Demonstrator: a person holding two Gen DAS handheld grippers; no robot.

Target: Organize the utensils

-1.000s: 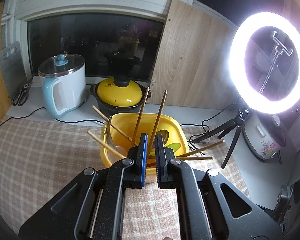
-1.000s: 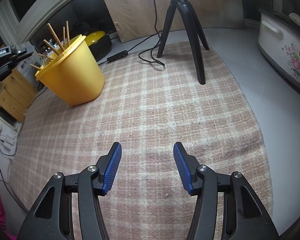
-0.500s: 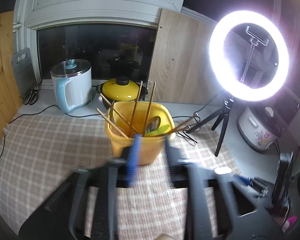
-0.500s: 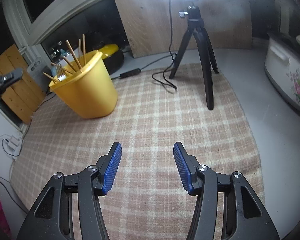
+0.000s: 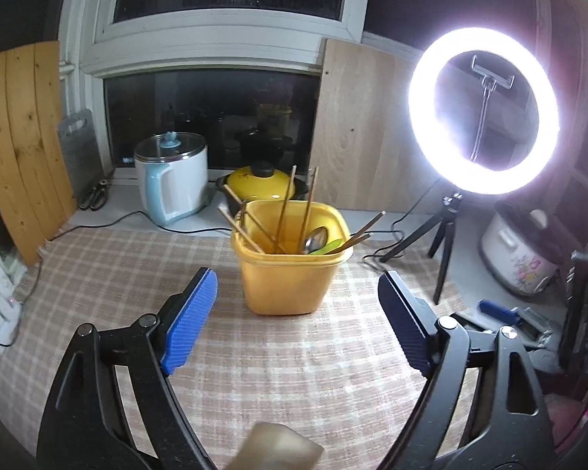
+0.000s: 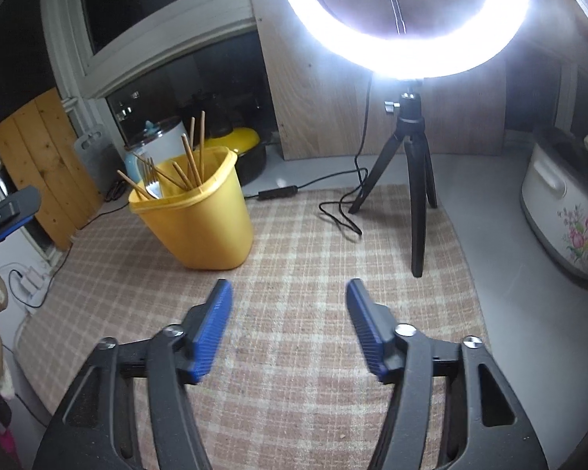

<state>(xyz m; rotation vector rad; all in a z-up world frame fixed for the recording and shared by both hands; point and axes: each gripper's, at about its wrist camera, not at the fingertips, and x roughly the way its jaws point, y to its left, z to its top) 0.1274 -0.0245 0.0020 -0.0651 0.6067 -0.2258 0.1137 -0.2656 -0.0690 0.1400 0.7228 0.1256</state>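
From the left wrist, the left gripper (image 5: 298, 309) hangs over the checked cloth (image 5: 109, 278) with its fingers (image 5: 190, 321) spread wide and opening further, and nothing lies between them. Straight ahead, apart from the tips, stands the yellow bin (image 5: 290, 274) on the surface, holding the utensils: several wooden chopsticks (image 5: 284, 211) leaning at all angles, a metal spoon (image 5: 315, 239) and something green beside it. Behind the bin sit a yellow-lidded pot (image 5: 260, 184) and a pale blue kettle (image 5: 172, 180), with a ring light (image 5: 482, 109) on its tripod to the right. From the right wrist, the right gripper (image 6: 288, 325) also hovers over the cloth, its fingers (image 6: 211, 329) apart and widening, empty. The bin is ahead and to the left, well clear of the fingers; a fork (image 6: 151, 184) shows among the chopsticks there. The cloth around the bin carries no loose utensil in either view, so the gathering looks finished or nearly so; whether any piece remains outside the frames cannot be told, and neither gripper has anything in hand to place
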